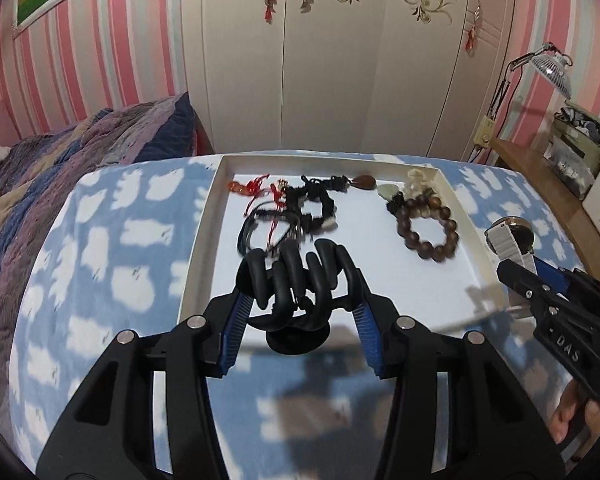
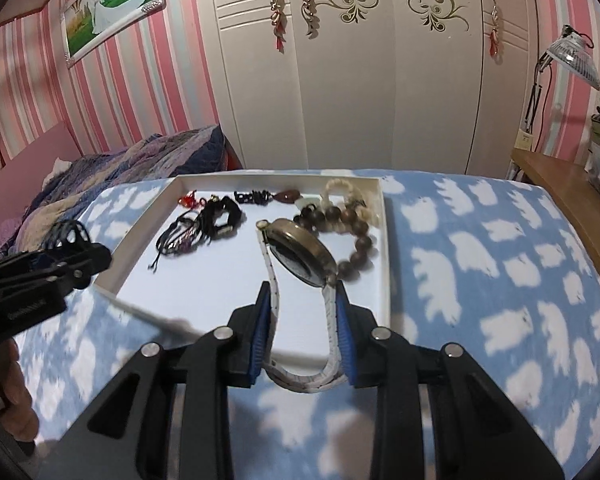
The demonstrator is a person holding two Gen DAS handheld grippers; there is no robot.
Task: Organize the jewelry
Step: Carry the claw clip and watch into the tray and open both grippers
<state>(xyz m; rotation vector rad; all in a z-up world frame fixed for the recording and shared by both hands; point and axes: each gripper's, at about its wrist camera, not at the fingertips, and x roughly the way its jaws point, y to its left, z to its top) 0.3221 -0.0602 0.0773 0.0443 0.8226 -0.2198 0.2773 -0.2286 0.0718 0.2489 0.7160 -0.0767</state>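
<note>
A black claw hair clip (image 1: 296,280) is clamped between the blue pads of the left gripper (image 1: 300,300); its curved teeth stand upward above the pads and its rounded base hangs below them. The clip is held over the near edge of a shallow white tray (image 1: 204,248).

A wristwatch (image 2: 300,256) with a bronze-coloured case and a white strap is gripped by the right gripper (image 2: 302,308). Both runs of the strap are pressed by the blue pads, the strap loops below them, and the case is tilted above the fingertips, over the tray's near right part. In the left wrist view the same watch (image 1: 508,240) is seen at the tip of the right gripper (image 1: 516,272), beside the tray's right wall.

Inside the tray a brown wooden bead bracelet (image 1: 426,228) lies toward the right, with a pale bead bracelet (image 2: 340,192) at the far right corner. A tangle of black cord jewellery (image 1: 300,208) lies at the middle left, with a red knotted cord (image 1: 256,188) behind it and a reddish-brown pendant (image 1: 364,181) near the far wall.

The tray rests on a blue blanket with white shapes (image 1: 120,260). A patchwork quilt (image 1: 60,160) is seen to the left, a white wardrobe (image 1: 320,60) behind, and a lamp (image 1: 550,68) over a wooden shelf at the right.
</note>
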